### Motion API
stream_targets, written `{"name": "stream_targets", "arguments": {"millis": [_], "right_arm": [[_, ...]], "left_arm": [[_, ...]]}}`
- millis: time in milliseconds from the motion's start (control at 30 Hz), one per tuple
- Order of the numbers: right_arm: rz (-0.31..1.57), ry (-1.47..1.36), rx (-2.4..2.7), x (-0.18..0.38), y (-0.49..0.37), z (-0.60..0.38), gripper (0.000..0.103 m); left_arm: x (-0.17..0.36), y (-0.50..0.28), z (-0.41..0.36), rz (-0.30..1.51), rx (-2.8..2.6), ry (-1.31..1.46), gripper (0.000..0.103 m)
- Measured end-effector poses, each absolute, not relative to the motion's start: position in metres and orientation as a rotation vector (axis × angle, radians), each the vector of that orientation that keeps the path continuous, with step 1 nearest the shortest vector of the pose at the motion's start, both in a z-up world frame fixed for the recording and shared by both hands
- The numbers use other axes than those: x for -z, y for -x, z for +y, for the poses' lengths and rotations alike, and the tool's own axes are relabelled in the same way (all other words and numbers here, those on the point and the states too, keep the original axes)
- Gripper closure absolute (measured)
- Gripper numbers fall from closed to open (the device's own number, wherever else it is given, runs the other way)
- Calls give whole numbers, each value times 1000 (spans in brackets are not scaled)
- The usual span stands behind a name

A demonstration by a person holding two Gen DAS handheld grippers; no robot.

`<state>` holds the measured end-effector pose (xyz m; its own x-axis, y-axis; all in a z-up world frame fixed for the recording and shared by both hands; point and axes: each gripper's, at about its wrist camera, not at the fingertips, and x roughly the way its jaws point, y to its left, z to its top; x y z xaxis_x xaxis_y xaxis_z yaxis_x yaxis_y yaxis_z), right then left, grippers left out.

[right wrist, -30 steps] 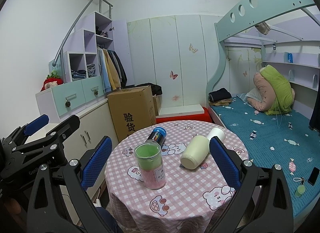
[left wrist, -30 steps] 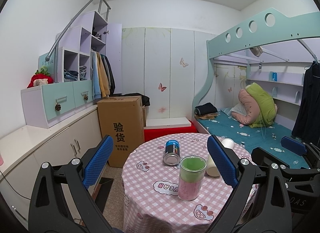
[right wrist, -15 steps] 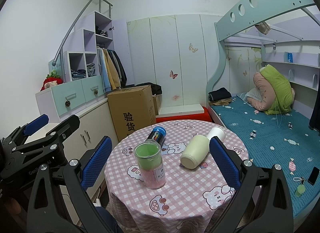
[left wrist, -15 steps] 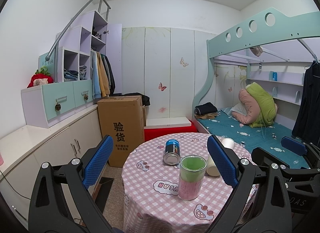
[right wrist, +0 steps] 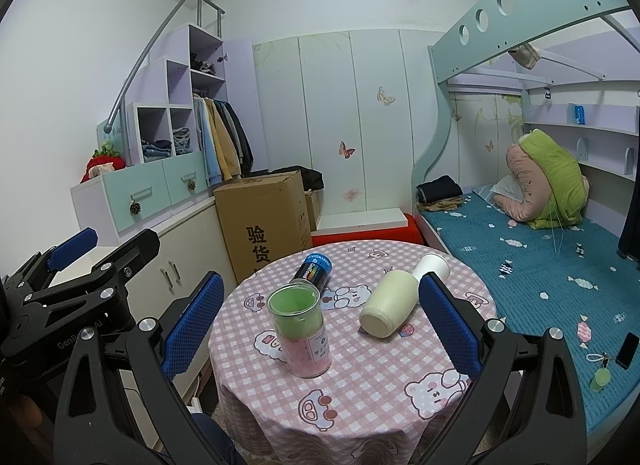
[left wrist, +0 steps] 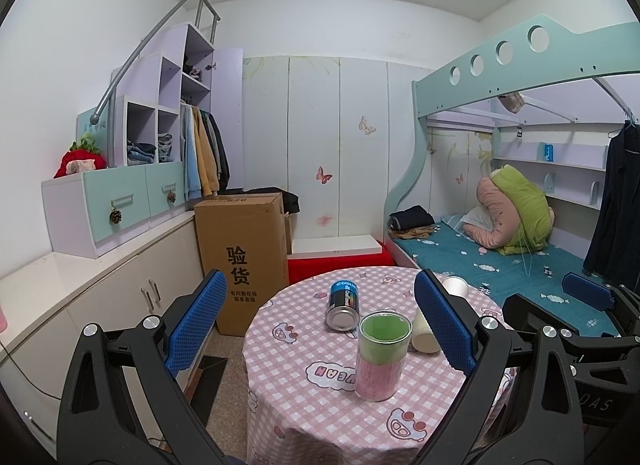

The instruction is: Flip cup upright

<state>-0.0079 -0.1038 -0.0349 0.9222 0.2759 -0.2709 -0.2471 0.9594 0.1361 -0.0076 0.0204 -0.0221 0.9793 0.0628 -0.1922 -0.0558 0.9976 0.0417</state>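
A cream cup [right wrist: 390,301] with a white neck lies on its side on the round pink-checked table [right wrist: 360,381], base towards me; in the left wrist view it [left wrist: 424,335] is half hidden behind my right finger. A blue can [right wrist: 313,271] also lies on its side, and it shows in the left wrist view [left wrist: 343,305]. A clear tumbler with green and pink filling [right wrist: 300,331] stands upright, also seen in the left wrist view [left wrist: 382,355]. My left gripper [left wrist: 320,323] and right gripper [right wrist: 320,325] are open and empty, held short of the table.
A tall cardboard box [left wrist: 242,253] stands behind the table on the left, next to white cabinets [left wrist: 100,285]. A bunk bed with a teal mattress [right wrist: 540,265] runs along the right. A red low step [left wrist: 340,261] lies behind the table.
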Motion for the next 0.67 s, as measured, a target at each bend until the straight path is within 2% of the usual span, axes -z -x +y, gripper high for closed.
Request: {"name": "stream_targets", "arguments": {"millis": [667], "right_arm": [[295, -100, -267, 37, 8, -106, 9]], "left_arm": [[19, 5, 18, 204, -49, -31, 8]]}}
